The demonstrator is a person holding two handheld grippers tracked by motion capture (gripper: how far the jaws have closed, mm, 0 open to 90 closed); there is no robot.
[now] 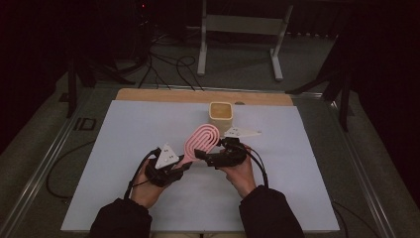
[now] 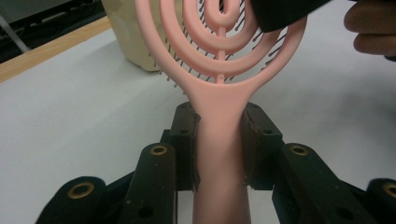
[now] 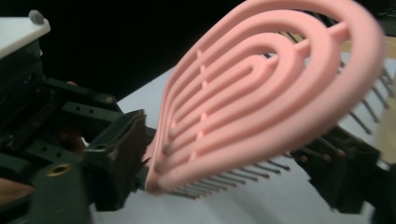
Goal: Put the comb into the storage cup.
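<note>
2 grippers are engaged on the pink brush (image 1: 200, 141), raised near the beige cup (image 1: 220, 115): its stiff, light, smooth handle is clenched in the left gripper (image 2: 219, 149), while its vented head is straddled, ungripped, by the right gripper (image 3: 243, 154).

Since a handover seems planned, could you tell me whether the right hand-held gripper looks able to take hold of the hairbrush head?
Probably yes: the right hand-held gripper already straddles the hairbrush head, with nothing between.
</note>
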